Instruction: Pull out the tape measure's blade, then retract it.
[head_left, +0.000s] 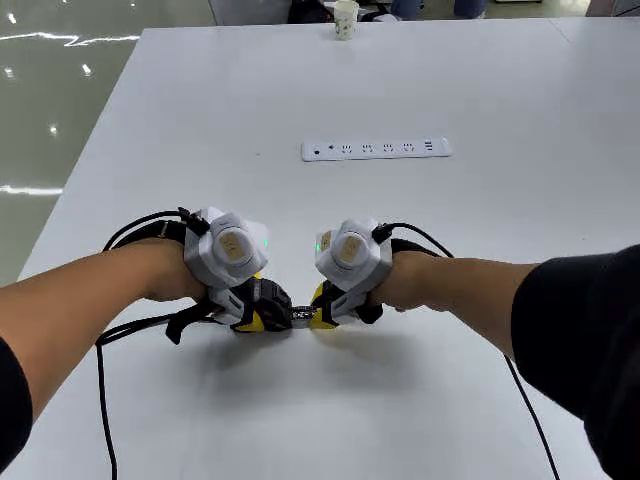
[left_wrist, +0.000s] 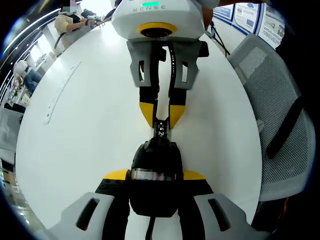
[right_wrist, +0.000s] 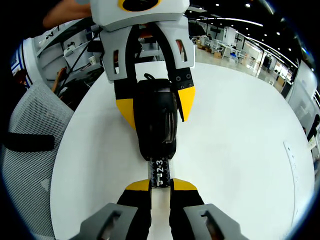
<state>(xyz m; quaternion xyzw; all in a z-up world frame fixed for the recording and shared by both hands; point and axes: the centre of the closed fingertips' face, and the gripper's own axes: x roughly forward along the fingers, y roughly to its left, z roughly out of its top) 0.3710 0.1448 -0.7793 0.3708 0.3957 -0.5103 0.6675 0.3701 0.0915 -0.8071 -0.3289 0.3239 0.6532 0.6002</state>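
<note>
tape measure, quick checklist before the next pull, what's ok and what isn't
1. Left tool shut on the tape measure case: ok.
2. Right tool pinching the end of the blade: ok.
3. Blade drawn out: not ok, just a short numbered stretch spans the two tools.
4. Blade straight, in line with both tools: ok.
5. Power strip and paper cup well apart from the tools, farther back on the table: ok.
6. Blade lock released: cannot tell.
</note>
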